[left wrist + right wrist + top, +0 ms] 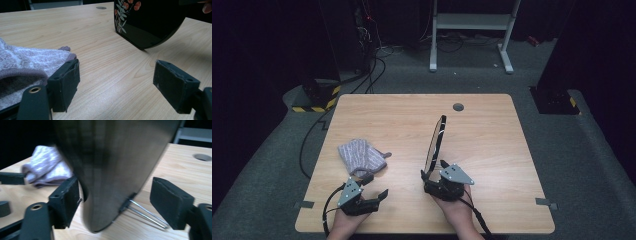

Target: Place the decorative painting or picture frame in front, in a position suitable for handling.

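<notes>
On the wooden table (492,150), a folded grey-and-white cloth (360,156) lies at the left, its near edge just beside the left gripper (377,186). That gripper rests low near the table's front edge with its 2 jaws spread wide and nothing between them; in the left gripper view the cloth (22,65) sits against the outside of one jaw. Toward the middle, a dark oval tray (435,143) with a leaf pattern stands on its edge on the table. The right gripper (432,176) is at the tray's near end; in the right gripper view the tray (112,170) fills the gap between 2 wide jaws, which do not press on it.
</notes>
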`<action>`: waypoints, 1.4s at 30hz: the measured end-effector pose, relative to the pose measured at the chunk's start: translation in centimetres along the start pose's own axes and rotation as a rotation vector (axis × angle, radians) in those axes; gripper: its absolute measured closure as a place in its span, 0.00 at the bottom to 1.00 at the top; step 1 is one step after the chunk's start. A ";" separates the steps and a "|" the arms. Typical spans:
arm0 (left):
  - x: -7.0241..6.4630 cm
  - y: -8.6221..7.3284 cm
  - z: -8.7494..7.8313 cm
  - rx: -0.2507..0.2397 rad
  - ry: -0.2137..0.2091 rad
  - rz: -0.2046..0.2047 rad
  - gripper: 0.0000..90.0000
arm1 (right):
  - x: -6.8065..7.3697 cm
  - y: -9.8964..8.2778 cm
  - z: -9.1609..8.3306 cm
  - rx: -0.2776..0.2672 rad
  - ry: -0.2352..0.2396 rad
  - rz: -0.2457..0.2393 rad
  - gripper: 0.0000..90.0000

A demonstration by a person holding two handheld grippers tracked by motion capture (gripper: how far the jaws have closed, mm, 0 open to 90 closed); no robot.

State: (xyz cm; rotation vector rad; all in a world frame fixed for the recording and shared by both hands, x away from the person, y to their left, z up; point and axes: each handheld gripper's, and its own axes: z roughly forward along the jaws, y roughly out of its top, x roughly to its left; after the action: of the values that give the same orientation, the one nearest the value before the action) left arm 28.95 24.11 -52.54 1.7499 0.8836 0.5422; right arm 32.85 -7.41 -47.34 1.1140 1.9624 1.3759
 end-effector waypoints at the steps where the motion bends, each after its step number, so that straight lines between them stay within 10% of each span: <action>1: 0.0 0.0 0.0 0.000 -0.001 -0.001 0.24 | -0.3 0.0 0.0 0.001 0.001 0.015 0.27; 26: 0.1 0.0 0.0 -0.007 -0.021 -0.003 0.24 | -5.2 -1.4 -2.6 -0.035 -0.033 0.067 0.36; 42: -0.1 0.1 0.1 0.014 -0.024 0.030 0.24 | -5.2 -0.1 -2.7 -0.043 0.058 0.053 0.49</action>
State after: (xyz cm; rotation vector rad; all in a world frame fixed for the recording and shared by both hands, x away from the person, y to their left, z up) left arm 28.99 23.94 -52.51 1.7810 0.8472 0.5342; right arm 33.53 -13.17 -46.76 1.1253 1.9473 1.4865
